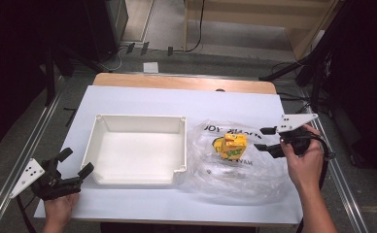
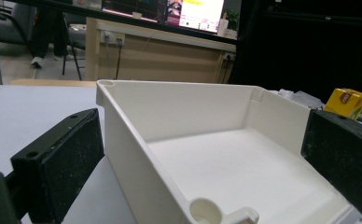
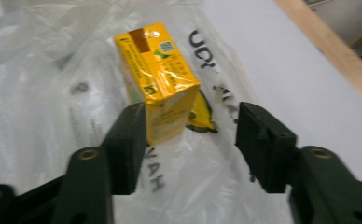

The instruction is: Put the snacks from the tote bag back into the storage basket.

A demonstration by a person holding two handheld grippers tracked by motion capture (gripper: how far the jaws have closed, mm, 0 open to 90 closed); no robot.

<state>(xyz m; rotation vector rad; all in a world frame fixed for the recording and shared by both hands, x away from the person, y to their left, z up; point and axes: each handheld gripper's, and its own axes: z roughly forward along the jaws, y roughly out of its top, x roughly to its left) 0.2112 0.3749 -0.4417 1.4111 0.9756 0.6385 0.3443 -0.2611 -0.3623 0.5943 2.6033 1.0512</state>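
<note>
Nearest me, at about seven o'clock on the desk (image 1: 128,99), the left gripper (image 1: 75,170) rests in the person's hand at the front edge, its jaws spread wide and holding nothing. In the left gripper view they bracket the near corner of the white tray (image 1: 99,141) without touching it.

The tray sits just beyond, left of centre on the white sheet.

At roughly three o'clock from the tray lies a crumpled clear plastic bag (image 1: 235,174) with black lettering, its edge just beside the tray's right wall. A yellow drink carton (image 1: 232,146) stands on the bag.

The right gripper (image 1: 264,139) comes in from the carton's three o'clock side. In the right gripper view its jaws stand apart; one is right beside the carton, the other is well clear, so nothing is gripped.
</note>
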